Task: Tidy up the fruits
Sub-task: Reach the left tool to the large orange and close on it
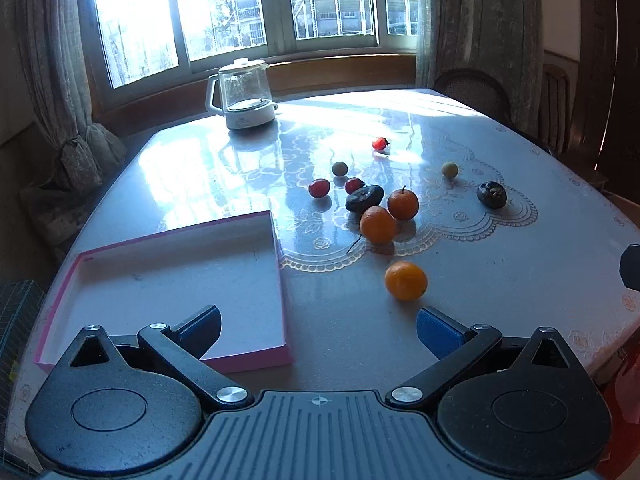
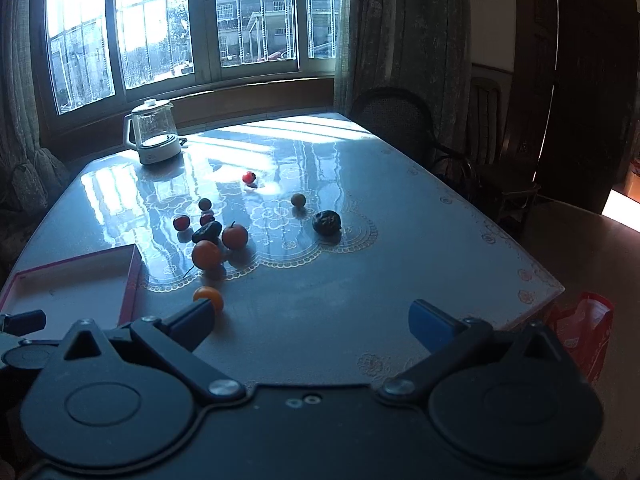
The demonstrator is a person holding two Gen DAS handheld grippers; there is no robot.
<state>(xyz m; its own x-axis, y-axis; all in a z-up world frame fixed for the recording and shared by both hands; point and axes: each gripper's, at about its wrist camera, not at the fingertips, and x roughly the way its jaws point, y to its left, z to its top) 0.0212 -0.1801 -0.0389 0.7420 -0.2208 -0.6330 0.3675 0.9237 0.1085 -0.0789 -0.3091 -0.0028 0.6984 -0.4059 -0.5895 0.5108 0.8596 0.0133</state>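
So far your shallow pink-rimmed cardboard tray (image 1: pixel 168 276) holds nothing; every loose fruit, nearest round orange mandarin (image 1: pixel 405 281) included, awaits both spread, unladen grippers: left gripper (image 1: pixel 318 326), right gripper (image 2: pixel 310 320).

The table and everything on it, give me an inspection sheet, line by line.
Surface: table with a glossy lace-pattern cover, sunlit at the far end.
Job's things: pink box, shallow, holds nothing; three oranges, nearest one alone, two side by side; three small red fruits; two pale round fruits; two dark wrinkled fruits.
Clutter: glass kettle at the far edge.
Grippers: left hand-held gripper open, holding nothing; right hand-held gripper open, holding nothing.
Cables: nothing seen.
Surroundings: windows, curtains, chairs, red bag on the floor.
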